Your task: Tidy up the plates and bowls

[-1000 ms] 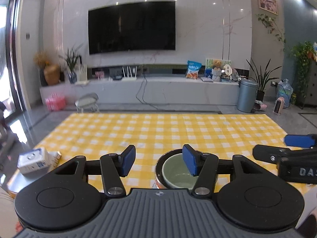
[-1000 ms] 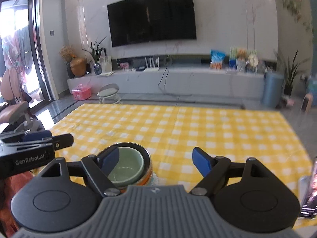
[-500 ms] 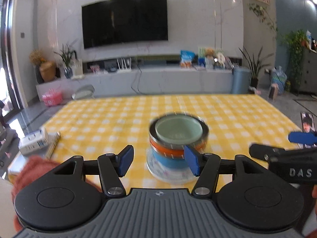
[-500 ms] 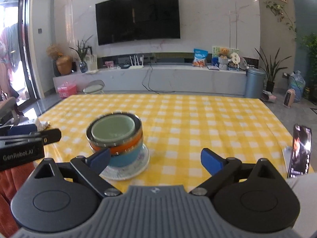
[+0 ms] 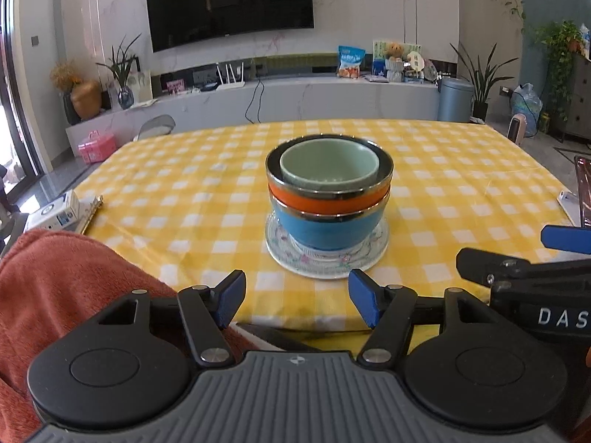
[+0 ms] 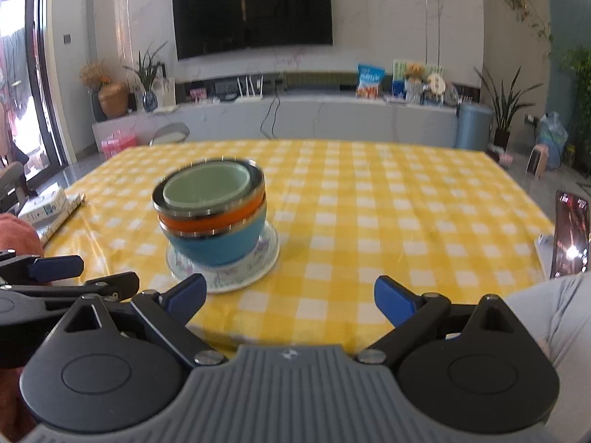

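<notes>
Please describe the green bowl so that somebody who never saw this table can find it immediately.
On the yellow checked tablecloth one stack of dishes stands on a flowered plate. The green bowl sits at the very top, nested inside the orange bowl. It alone is pale green, without a silver rim.

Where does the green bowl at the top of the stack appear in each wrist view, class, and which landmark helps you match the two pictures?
Left wrist view: the green bowl sits just right of centre, nested in the orange bowl.
Right wrist view: the green bowl sits left of centre, slightly blurred.
Shared landmark: the wall television, behind the table in both.
</notes>
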`<state>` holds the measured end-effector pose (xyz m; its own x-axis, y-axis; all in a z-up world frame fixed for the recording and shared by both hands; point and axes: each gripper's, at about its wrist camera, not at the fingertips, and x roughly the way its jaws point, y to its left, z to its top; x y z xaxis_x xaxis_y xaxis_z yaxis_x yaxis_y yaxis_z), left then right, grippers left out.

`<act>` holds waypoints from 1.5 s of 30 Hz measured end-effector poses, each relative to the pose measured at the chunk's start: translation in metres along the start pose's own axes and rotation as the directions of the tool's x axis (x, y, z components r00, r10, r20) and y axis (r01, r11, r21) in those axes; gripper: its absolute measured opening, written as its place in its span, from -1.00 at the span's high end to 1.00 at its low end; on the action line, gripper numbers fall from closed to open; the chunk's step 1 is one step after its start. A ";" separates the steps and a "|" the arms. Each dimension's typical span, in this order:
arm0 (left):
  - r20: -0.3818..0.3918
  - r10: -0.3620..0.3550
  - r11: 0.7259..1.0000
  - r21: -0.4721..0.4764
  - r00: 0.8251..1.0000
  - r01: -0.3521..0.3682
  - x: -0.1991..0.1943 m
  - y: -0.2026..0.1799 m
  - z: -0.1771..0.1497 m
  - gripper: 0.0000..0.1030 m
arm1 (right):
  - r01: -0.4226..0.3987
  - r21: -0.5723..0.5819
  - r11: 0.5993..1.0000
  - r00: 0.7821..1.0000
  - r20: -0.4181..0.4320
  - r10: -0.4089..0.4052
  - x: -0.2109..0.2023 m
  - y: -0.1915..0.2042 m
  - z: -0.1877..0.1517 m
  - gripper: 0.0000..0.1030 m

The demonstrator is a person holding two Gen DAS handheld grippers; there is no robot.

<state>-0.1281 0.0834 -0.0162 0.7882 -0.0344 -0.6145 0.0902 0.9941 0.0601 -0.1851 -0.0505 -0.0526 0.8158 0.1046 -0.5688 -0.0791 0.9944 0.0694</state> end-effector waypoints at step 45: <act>-0.027 0.010 1.000 0.000 1.000 -0.010 0.000 0.000 -0.006 -0.52 | 0.005 0.044 0.999 0.997 -0.080 -0.001 0.016 -0.004 -0.011 -0.86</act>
<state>-0.1315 0.0841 -0.0207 0.7723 -0.0215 -0.6349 0.0820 0.9944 0.0661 -0.1781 -0.0525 -0.0706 0.7672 0.1042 -0.6328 -0.0501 0.9934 0.1028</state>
